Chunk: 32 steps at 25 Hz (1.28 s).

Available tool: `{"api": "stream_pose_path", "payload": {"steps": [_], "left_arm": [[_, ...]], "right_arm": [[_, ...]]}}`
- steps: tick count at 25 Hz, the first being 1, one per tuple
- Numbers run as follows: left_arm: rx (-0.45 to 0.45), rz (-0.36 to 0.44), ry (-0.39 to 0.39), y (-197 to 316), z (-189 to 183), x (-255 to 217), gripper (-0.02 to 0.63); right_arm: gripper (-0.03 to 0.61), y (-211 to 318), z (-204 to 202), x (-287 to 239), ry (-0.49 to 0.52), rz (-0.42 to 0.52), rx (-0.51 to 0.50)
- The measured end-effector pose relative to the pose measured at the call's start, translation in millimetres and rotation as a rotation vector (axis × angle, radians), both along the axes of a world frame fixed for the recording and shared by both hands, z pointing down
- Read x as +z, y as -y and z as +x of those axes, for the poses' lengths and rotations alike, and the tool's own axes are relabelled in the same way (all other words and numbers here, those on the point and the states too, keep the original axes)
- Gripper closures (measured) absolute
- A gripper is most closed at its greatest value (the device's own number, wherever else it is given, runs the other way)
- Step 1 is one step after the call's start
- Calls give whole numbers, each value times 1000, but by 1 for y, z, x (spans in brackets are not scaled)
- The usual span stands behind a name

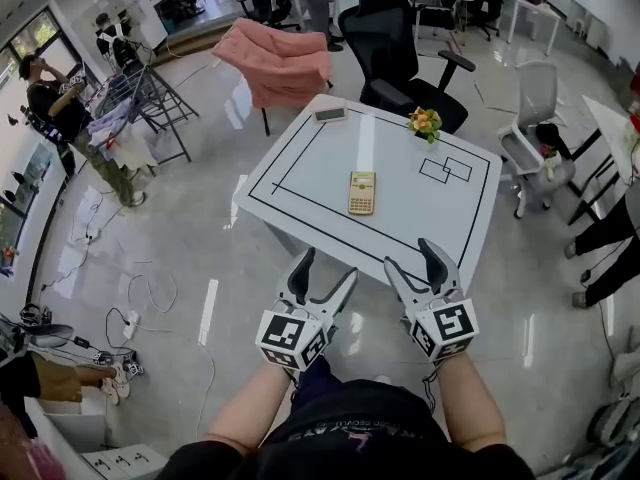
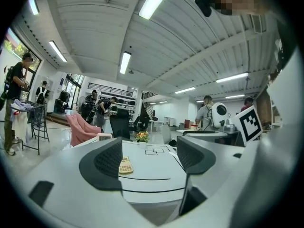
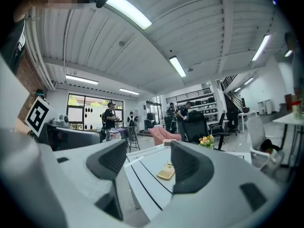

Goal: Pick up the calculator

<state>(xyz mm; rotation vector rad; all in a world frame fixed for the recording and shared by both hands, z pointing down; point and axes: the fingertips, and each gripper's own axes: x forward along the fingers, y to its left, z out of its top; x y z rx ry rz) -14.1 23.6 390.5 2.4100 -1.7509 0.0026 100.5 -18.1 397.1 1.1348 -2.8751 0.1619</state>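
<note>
head view is showing the calculator (image 1: pixel 362 192) lying midway on the table (image 1: pixel 300 158), beyond the left gripper (image 1: pixel 328 265) and right gripper (image 1: pixel 410 253), both gaping empty; perhaps a small scale (image 1: pixel 330 114) is sitting farther back

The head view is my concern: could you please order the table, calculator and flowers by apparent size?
1. table
2. calculator and flowers look about alike; the flowers stand farther off, so unranked.

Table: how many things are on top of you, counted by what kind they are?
Yellow calculator: 1
Bunch of flowers: 1
Small grey device at the far edge: 1
Total: 3
</note>
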Motion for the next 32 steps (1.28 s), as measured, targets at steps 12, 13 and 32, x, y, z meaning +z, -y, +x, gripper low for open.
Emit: {"api": "stream_pose_path", "payload": {"steps": [12, 13, 32], "left_arm": [[150, -38, -51, 93, -87, 1, 267], [161, -42, -56, 99, -94, 3, 267], [361, -102, -109, 170, -165, 35, 267]], "right_arm": [[302, 83, -76, 4, -49, -52, 163], [302, 88, -82, 5, -55, -56, 176], [302, 142, -154, 47, -146, -142, 363]]}}
